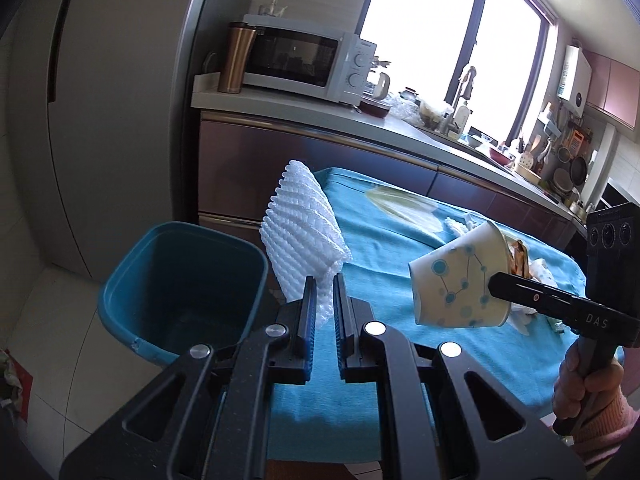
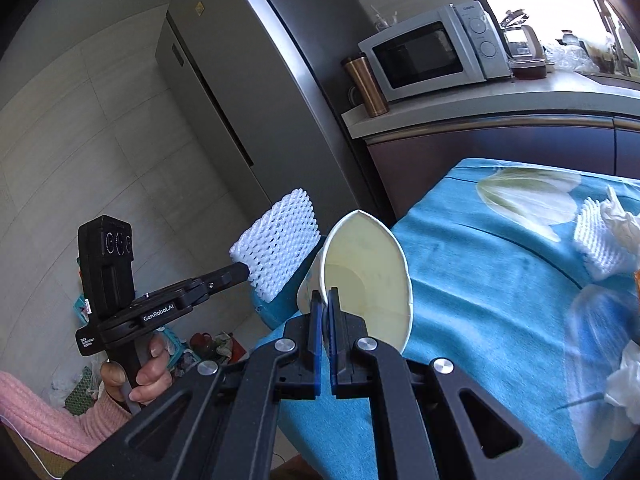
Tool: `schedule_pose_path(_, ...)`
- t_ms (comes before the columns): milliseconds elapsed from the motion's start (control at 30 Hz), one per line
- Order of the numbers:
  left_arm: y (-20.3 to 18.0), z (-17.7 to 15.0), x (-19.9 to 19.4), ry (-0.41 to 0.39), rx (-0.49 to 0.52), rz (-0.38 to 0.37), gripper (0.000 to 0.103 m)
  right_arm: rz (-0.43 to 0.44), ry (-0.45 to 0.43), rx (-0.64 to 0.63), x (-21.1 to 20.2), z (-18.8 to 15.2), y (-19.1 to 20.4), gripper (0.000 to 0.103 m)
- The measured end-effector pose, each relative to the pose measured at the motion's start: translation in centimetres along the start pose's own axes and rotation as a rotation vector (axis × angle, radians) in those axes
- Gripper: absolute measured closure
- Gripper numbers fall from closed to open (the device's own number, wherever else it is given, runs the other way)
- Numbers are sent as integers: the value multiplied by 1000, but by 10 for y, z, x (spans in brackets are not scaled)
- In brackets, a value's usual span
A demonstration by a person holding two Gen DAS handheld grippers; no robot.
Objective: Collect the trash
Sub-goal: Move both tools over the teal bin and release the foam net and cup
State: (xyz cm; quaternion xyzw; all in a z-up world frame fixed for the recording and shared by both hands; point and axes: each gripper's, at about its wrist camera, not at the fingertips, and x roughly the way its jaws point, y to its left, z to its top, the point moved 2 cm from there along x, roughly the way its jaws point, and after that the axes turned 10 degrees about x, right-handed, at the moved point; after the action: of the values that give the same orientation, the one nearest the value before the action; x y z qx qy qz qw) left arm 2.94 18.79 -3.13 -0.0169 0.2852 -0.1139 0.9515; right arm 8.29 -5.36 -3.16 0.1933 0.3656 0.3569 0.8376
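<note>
The open blue plastic bin (image 1: pixel 176 288) on the floor sets the move: the left gripper (image 1: pixel 323 312), fingers clamped on a white foam fruit net (image 1: pixel 302 236) standing upright, is just beside the bin's rim and nearer. The right gripper (image 2: pixel 325 316), pinching the wall of a dotted paper cup (image 2: pixel 368 276) lying sideways, hangs farther off over the blue-clothed desk (image 1: pixel 384 240). The bin's bottom is dim.

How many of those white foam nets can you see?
2: one foam net is clamped in the left gripper; another foam net lies on the blue tablecloth. Others may be hidden.
</note>
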Motion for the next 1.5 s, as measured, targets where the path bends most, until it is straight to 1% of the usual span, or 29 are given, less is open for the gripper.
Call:
schedule_pose_path(200, 36, -5, -1, 14, -44, 72, 94, 40, 43, -42, 29, 10, 17, 101)
schedule_pose_path(367, 59, -11, 3, 37, -69, 114, 94, 71, 80, -65, 54, 17, 29, 101)
schedule_pose_path(467, 70, -16, 7, 57, -85, 128, 94, 95, 115, -62, 73, 23, 34, 101)
schedule_pose_path(633, 85, -23, 17, 86, -106, 149, 94, 109, 160, -54, 100, 27, 41, 101)
schedule_pose_path(1000, 106, -35, 42, 151, -140, 177, 94, 91, 247, -60, 156, 31, 49, 101)
schedule_pose_path(1200, 114, -39, 56, 177, -156, 179, 94, 54, 299, -55, 185, 27, 48, 101)
schedule_pose_path(1500, 127, -46, 78, 226, -187, 183, 94, 3, 365, -40, 216, 23, 45, 101)
